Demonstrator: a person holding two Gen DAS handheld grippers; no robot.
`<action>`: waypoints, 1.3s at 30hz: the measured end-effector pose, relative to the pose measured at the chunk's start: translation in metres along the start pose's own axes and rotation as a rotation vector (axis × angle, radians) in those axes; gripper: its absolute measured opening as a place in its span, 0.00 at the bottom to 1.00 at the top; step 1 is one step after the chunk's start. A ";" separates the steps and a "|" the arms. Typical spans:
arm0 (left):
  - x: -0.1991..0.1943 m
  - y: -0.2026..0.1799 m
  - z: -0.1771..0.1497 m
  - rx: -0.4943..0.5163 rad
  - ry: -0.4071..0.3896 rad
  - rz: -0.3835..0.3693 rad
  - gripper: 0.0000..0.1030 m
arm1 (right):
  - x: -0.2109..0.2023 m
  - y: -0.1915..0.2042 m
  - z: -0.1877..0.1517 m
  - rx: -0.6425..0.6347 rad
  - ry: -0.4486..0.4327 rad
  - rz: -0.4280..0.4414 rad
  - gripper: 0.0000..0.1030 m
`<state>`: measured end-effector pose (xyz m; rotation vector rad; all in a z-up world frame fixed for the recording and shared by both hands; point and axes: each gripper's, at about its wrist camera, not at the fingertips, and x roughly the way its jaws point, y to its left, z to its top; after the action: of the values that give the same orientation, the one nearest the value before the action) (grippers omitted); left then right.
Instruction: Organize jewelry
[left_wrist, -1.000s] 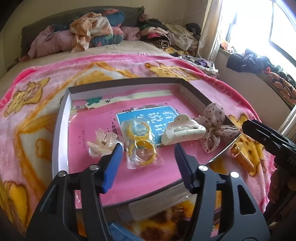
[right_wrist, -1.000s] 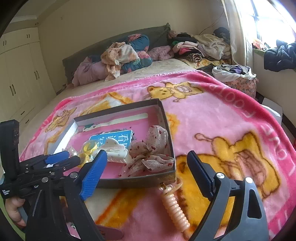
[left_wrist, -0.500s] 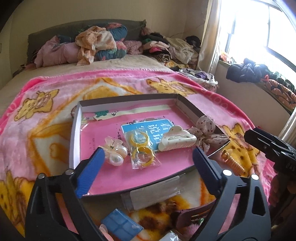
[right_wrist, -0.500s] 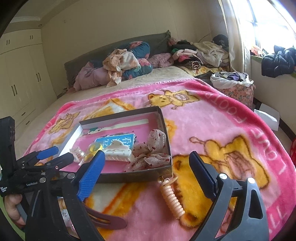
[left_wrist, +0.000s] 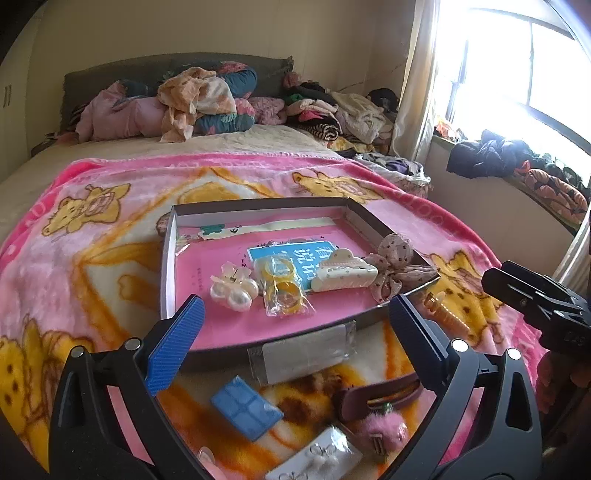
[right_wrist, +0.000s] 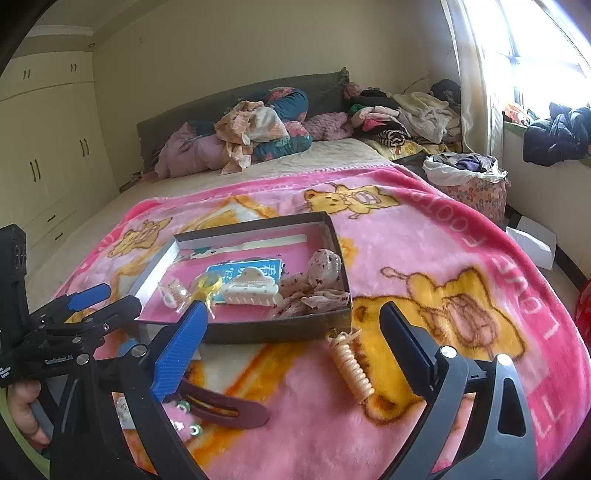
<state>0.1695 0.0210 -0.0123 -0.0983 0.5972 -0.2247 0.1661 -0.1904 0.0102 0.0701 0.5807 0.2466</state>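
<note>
A shallow box with a pink floor lies on the blanket. In it are a pearl clip, bagged yellow rings, a cream claw clip and a dotted bow. My left gripper is open and empty, just in front of the box. Under it lie a blue tile, a maroon hair clip, a pink pompom and a clear packet. My right gripper is open and empty above a peach spiral tie.
The pink cartoon blanket covers the near part of the bed. Piled clothes lie at the headboard. A window with clothes on the sill is to the right. A bag of laundry stands beside the bed. A carded earring pack lies nearest me.
My left gripper has opened wider and pulled back out of the box, leaving the bagged rings inside. My right gripper has drawn back slightly and stays open.
</note>
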 end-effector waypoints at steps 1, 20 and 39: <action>-0.002 0.000 -0.001 0.000 -0.004 0.000 0.89 | -0.001 0.002 -0.001 -0.003 0.000 0.002 0.89; -0.032 0.012 -0.024 -0.009 -0.025 0.038 0.89 | -0.020 0.023 -0.024 -0.039 0.014 0.033 0.89; -0.031 0.032 -0.056 -0.013 0.045 0.087 0.89 | -0.014 0.039 -0.066 -0.088 0.115 0.084 0.89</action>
<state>0.1189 0.0575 -0.0462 -0.0796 0.6462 -0.1395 0.1102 -0.1561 -0.0316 -0.0054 0.6810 0.3588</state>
